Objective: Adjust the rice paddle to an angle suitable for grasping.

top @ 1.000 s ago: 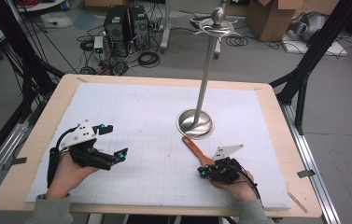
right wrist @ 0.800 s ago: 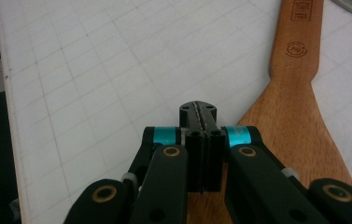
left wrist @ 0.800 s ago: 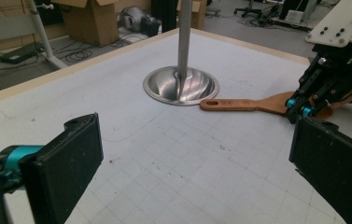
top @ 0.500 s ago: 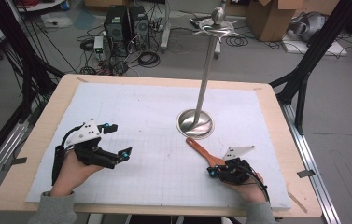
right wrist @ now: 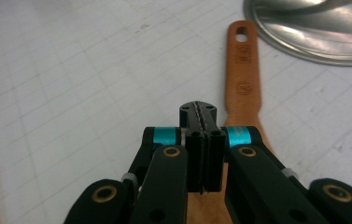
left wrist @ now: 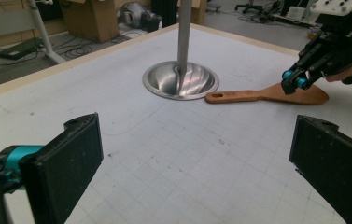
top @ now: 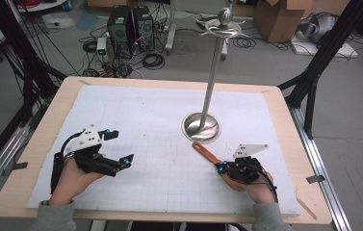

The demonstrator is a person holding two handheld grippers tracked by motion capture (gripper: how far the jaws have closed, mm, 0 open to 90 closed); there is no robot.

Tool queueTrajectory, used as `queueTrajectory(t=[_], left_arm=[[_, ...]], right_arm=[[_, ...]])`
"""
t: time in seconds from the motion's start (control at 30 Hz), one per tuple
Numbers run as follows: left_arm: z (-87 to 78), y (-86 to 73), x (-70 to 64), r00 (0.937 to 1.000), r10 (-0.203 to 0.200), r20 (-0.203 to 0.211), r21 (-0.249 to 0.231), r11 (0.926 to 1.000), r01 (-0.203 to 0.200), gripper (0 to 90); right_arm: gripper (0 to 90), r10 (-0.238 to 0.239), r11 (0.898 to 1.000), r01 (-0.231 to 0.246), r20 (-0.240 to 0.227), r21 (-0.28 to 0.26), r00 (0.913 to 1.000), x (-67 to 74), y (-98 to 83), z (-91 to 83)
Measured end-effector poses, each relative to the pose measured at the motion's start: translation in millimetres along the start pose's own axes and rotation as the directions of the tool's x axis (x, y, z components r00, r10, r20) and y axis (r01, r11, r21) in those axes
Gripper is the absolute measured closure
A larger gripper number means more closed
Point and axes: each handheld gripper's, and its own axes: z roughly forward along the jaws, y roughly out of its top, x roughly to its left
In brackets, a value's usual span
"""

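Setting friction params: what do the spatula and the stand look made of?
Spatula: looks like wood, warm orange-brown, matte, with a stamped mark on the handle; possibly bamboo. Stand: looks like polished metal, likely steel; its domed base mirrors the room, pole shines.

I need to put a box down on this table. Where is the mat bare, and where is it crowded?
Bare: the far-left stretch of the mat, beyond the left gripper, and the middle between the two grippers. Crowded: the right side, where the stand's base, the wooden spatula and the right gripper sit close together.
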Motion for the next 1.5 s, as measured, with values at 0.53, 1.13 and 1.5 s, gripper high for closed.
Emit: queueTrajectory(t=[0.53,1.13,1.5], left_arm=[[-36.5,-15.4,1.6,0.9970,-0.023,-0.074,0.002,0.9997,0.023,3.2],[-52.6,-22.1,2.8,0.9936,-0.032,-0.108,0.008,0.9994,0.034,3.2],[-61.2,-24.5,3.0,0.9915,-0.038,-0.125,0.005,0.9992,0.038,3.2]], right_arm=[[90.0,0.048,0.998,-0.046,0.076,-0.036,0.9960,-21.5,16.4,16.5],[90.0,0.050,0.998,-0.053,0.116,0.020,0.9919,-32.0,15.8,32.3],[90.0,0.017,0.998,-0.024,0.106,0.067,0.9942,-26.8,22.8,44.5]])
